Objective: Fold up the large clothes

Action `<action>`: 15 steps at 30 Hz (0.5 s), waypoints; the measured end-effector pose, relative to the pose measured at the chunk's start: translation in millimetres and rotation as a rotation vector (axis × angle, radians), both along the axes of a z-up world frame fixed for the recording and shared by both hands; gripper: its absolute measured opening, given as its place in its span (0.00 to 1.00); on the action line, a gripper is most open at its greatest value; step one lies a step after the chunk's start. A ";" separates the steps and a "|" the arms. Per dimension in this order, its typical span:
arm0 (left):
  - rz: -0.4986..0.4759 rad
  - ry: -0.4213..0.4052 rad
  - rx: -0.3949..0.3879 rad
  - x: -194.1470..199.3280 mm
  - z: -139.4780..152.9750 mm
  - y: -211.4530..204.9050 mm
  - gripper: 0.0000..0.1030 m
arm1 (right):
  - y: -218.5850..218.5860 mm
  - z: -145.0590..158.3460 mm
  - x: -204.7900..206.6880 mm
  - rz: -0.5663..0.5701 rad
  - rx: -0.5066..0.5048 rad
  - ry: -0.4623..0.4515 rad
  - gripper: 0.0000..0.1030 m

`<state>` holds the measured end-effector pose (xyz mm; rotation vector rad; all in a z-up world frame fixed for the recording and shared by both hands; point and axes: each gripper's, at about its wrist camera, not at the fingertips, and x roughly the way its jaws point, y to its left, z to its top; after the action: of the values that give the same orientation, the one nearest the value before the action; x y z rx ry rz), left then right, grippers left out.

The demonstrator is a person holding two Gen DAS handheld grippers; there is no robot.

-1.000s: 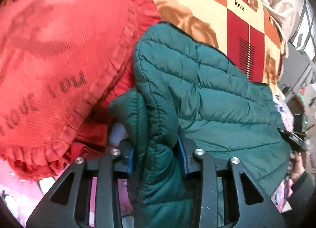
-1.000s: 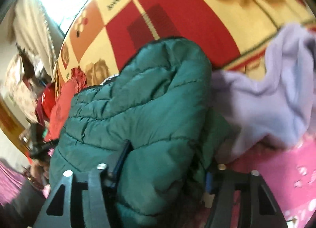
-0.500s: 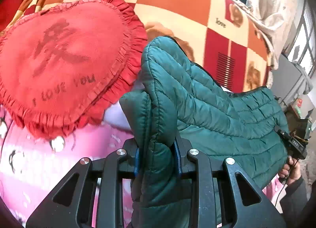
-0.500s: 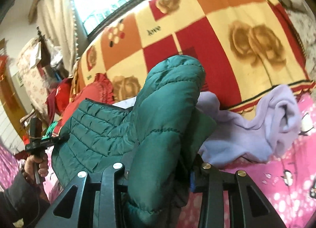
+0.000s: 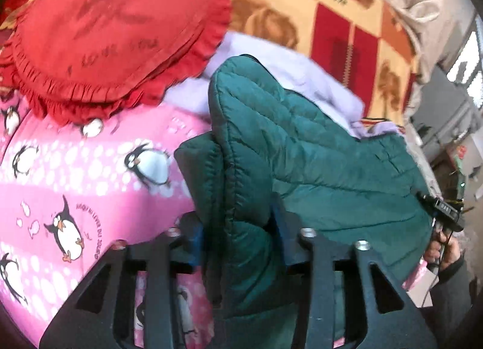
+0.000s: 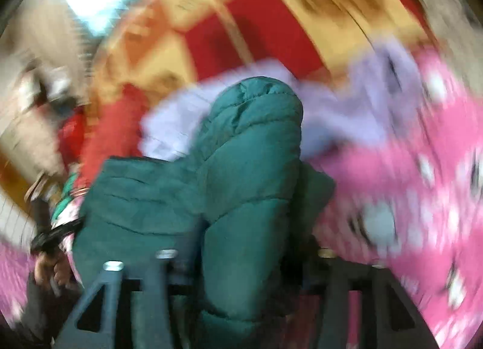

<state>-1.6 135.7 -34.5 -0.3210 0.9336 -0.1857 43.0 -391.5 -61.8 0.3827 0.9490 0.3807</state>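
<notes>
1. Left wrist view: a dark green quilted puffer jacket (image 5: 317, 161) is stretched between two hand-held claws above a bed spread with a pink penguin-print sheet (image 5: 69, 168), apparently so that a fold can be carried across it.
2. Left claw (image 5: 238, 237): a thick bunched edge of the jacket fills the gap; the jaws have just been opening, though the blue pads (image 5: 196, 240) seem to rest against the padding, so the hold looks loosened rather than let go.
3. Right wrist view, heavily blurred: the right claw (image 6: 241, 261) stands around another rolled fold of the jacket; its jaws have just been opening too, and whether the pads press cannot be told.
4. A lilac garment (image 5: 289, 74) lies beneath the jacket, beside a red heart-shaped frilled cushion (image 5: 114, 35).
5. A person's hand (image 5: 437, 246) grips the other tool's handle.
</notes>
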 end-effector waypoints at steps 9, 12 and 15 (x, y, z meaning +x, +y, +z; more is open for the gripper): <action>0.130 -0.019 -0.069 -3.8 14.4 35.0 0.60 | -44.5 31.0 -15.2 -0.237 0.115 0.012 0.72; 0.261 -0.136 0.042 -3.8 43.7 40.7 0.60 | -38.8 67.9 -22.3 -0.336 -0.066 -0.100 0.72; 0.176 -0.210 0.062 19.8 65.3 10.3 0.60 | -1.8 90.2 -7.7 -0.288 -0.171 -0.162 0.74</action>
<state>18.2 146.0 30.8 -0.3177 0.6977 -0.0275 35.3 -393.3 28.4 0.3210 0.7485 0.0652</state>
